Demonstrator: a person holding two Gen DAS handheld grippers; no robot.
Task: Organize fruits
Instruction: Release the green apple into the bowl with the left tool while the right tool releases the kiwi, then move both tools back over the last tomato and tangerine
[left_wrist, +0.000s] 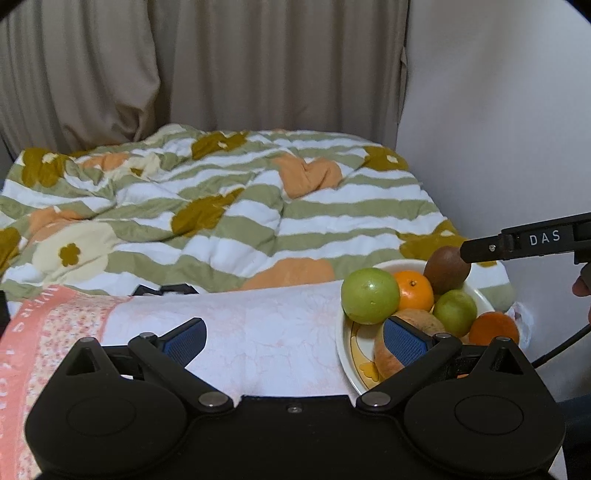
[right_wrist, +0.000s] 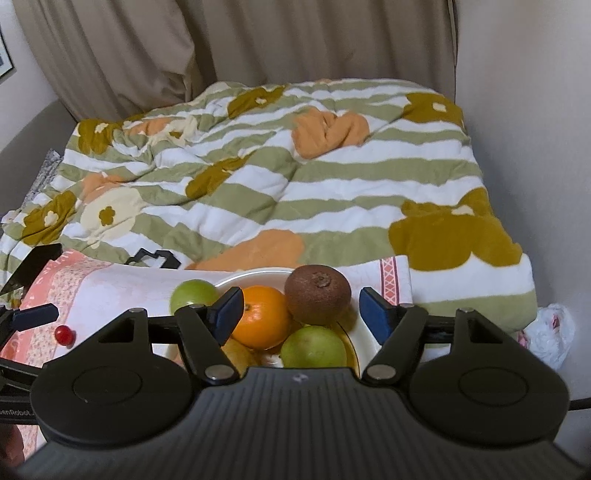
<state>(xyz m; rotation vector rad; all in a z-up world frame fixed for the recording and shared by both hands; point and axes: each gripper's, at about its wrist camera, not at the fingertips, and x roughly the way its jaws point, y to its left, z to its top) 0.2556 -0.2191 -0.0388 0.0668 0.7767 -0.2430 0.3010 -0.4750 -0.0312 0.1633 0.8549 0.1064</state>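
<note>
A white plate (left_wrist: 345, 363) heaped with fruit sits on a pink-and-white towel (left_wrist: 240, 332). It holds a green apple (left_wrist: 369, 295), an orange (left_wrist: 415, 290), a brown kiwi (left_wrist: 445, 269), a smaller green fruit (left_wrist: 454, 312), a second orange (left_wrist: 495, 326) and a reddish apple (left_wrist: 384, 354). My left gripper (left_wrist: 295, 338) is open, low over the towel, its right finger beside the plate. My right gripper (right_wrist: 301, 312) is open above the plate (right_wrist: 364, 334), straddling the orange (right_wrist: 264, 319) and kiwi (right_wrist: 317, 295). The right gripper also shows in the left wrist view (left_wrist: 517, 243), over the kiwi.
A striped flowered quilt (left_wrist: 221, 206) covers the bed behind the towel. Beige curtains (left_wrist: 221, 66) hang behind and a white wall (left_wrist: 498, 129) stands at the right. A white plastic bag (right_wrist: 552, 334) lies right of the bed. A black object (right_wrist: 155, 258) lies at the towel's far edge.
</note>
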